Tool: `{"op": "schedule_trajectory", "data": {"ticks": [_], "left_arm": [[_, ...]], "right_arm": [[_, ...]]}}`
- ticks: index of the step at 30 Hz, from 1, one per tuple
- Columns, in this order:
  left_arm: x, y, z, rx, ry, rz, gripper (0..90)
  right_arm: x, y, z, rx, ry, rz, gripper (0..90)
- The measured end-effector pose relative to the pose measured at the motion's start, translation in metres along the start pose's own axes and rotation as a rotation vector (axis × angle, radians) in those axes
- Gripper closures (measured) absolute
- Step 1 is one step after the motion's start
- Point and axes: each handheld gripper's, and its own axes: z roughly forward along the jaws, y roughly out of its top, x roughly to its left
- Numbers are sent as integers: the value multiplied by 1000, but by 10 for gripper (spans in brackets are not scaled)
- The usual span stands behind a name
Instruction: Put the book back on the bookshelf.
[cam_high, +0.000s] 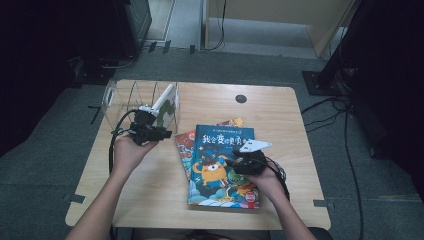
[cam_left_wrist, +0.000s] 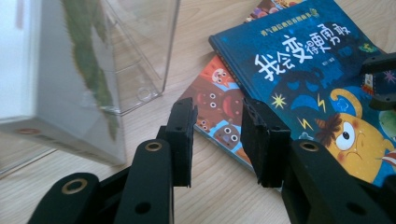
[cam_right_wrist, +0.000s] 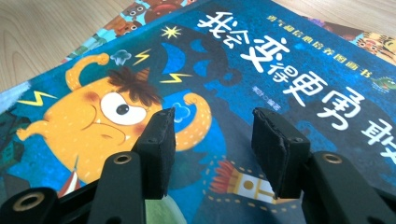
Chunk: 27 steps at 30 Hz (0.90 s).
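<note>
Blue picture book (cam_high: 223, 165) is lying atop the stack at mid-table under the empty, part-open right gripper (cam_right_wrist: 212, 149), awaiting pickup for the clear rack (cam_high: 120, 97), while the left gripper (cam_left_wrist: 217, 140) is hovering empty, gaping.

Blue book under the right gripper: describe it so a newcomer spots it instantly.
On the wooden table, a small stack of picture books lies right of the clear plastic book rack. The blue book is the top one, beneath the right gripper. Unlike the reddish book under it, it shows white lettering and an orange monster.
</note>
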Motion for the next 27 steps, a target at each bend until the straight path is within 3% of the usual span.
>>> {"op": "schedule_trajectory", "data": {"ticks": [5, 9, 15, 21, 27], "left_arm": [[-4, -9, 8, -8, -40, -9, 659], [-7, -17, 14, -14, -59, -9, 665], [-14, -26, 23, -21, -84, -5, 675], [-22, -33, 35, 6, -76, 47, 673], [-28, -39, 51, 25, -103, 64, 655]], "right_arm": [[-4, -4, -2, 11, -1, 15, 511], [-7, -8, -4, -4, -1, 42, 514], [-10, -15, -8, -30, -16, 44, 527], [-16, -19, -14, -40, -33, 64, 534], [-22, -24, -19, -40, -57, 72, 616]]}}
